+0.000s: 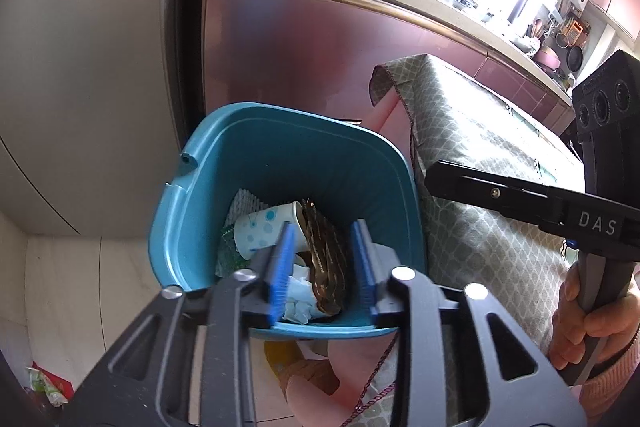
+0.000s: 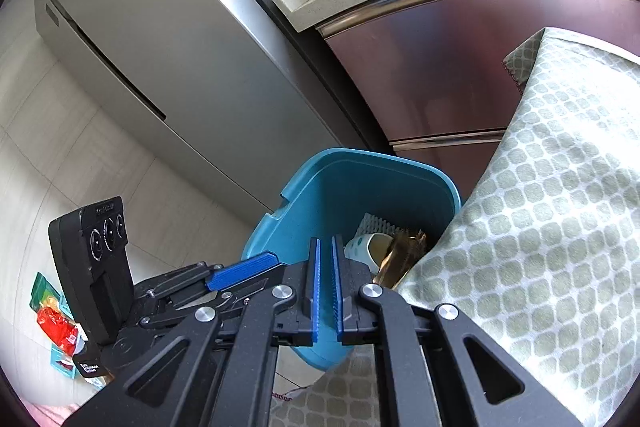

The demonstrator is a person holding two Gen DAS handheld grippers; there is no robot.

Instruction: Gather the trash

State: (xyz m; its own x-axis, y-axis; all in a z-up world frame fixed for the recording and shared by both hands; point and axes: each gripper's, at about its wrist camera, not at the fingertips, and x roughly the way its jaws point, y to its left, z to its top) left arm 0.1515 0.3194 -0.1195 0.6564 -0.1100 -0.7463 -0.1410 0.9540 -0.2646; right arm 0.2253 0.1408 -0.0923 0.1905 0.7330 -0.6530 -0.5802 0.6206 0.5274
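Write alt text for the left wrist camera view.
The left gripper hangs open over a blue bin holding a dotted paper cup, a brown wrapper and tissue. The right gripper reaches in beside a cloth-covered table.

Pale tiled floor (image 2: 80, 163); a teal bin (image 2: 332, 195) is stood on it beside the table (image 1: 480, 155), which is covered by a green-patterned cloth (image 2: 540, 207). Red and green packets (image 2: 52, 311) are seen lying on the floor, well apart from the bin.
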